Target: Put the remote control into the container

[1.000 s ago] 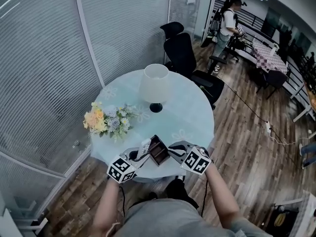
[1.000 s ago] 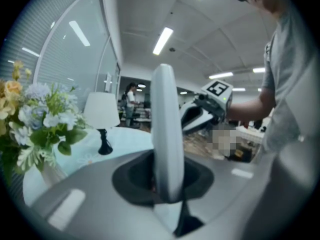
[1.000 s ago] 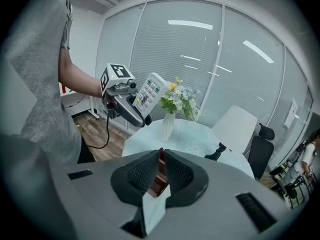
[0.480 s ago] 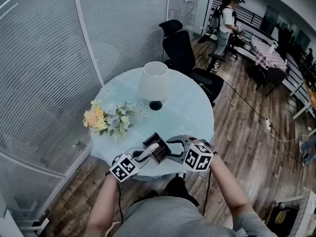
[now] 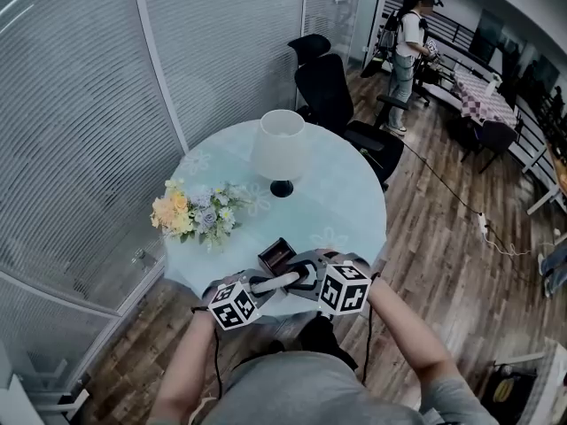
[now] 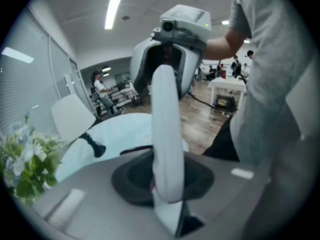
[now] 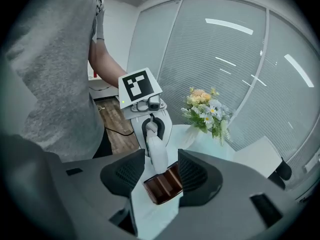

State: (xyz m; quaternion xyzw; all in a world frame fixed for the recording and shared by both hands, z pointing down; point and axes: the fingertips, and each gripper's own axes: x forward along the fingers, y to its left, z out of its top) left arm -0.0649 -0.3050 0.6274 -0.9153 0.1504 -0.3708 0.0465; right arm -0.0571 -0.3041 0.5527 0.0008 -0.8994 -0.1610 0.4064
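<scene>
A white remote control (image 5: 276,282) is held level over the table's near edge, with my left gripper (image 5: 258,287) shut on its left end. In the left gripper view the remote control (image 6: 166,134) runs straight out from my left gripper (image 6: 168,191) toward the right gripper's body. My right gripper (image 5: 304,278) faces it; its jaws are opening. In the right gripper view the remote control's tip (image 7: 156,154) lies between the jaws of my right gripper (image 7: 160,170) without touching the pads. The brown container (image 5: 277,255) stands open on the table; this container (image 7: 162,186) also shows below the right jaws.
The round glass table (image 5: 337,193) carries a white lamp (image 5: 282,149) at its middle and a flower bouquet (image 5: 190,212) at its left. Black office chairs (image 5: 332,91) stand behind the table. A person (image 5: 409,38) stands far back. Blinds (image 5: 80,104) close the left side.
The remote has swung from upright beside the container to level, pointing right. The right gripper's jaws have opened and it has moved left to the remote's tip. Both grippers came nearer the table's edge.
</scene>
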